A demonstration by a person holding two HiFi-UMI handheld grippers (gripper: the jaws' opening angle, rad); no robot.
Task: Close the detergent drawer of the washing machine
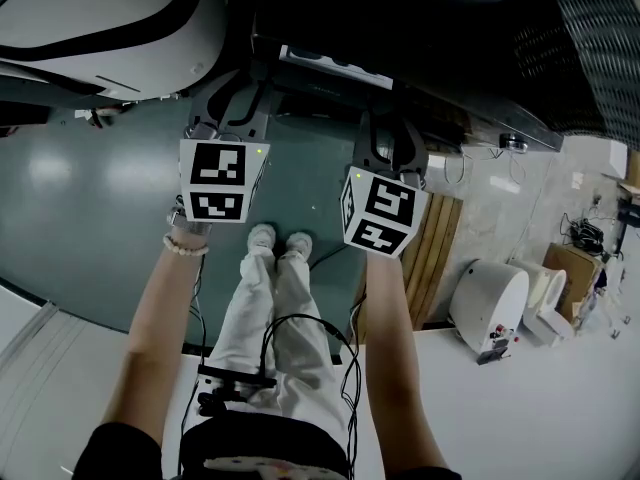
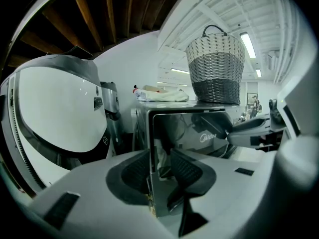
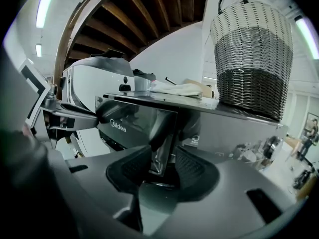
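The detergent drawer has a glossy dark front panel point(image 2: 194, 128) with a Midea logo and stands out from the washing machine point(image 3: 234, 128). My left gripper point(image 2: 160, 164) straddles the panel's left edge, jaws apart, with no pad pressing on it. The right gripper point(image 3: 163, 161) straddles the panel's point(image 3: 134, 121) right end in the same way, a narrow gap showing beside each pad. In the head view both marker cubes, left point(image 1: 222, 180) and right point(image 1: 382, 213), point at the dark machine front; the fingertips there are lost in shadow.
A woven basket point(image 3: 251, 54) and a folded white cloth point(image 3: 177, 88) sit on top of the machine. A large white rounded appliance point(image 2: 55, 108) stands close on the left. Wooden slats point(image 1: 430, 258) and white devices point(image 1: 490, 303) lie on the floor at the right. The person's legs point(image 1: 280, 308) are below.
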